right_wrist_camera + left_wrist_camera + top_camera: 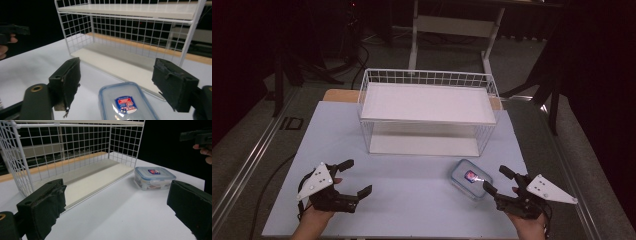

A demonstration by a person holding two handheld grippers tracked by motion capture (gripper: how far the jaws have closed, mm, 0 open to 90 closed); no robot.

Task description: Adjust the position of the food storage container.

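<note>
A clear plastic food box (469, 177) with a blue-rimmed lid and a red-and-blue label lies on the white table (412, 200), in front of the wire rack's right end. My right gripper (495, 179) is open just right of the box, its jaws standing wide on either side of the box (127, 103) in the right gripper view. My left gripper (358, 176) rests open near the table's front left, holding nothing. From the left gripper view the box (153, 178) lies ahead on the right, beyond my jaws.
A white wire rack (427, 112) with an upper and a lower shelf stands at the table's middle back, its open front facing me. A white desk frame (452, 27) stands on the floor behind. The table's right edge runs close to my right hand.
</note>
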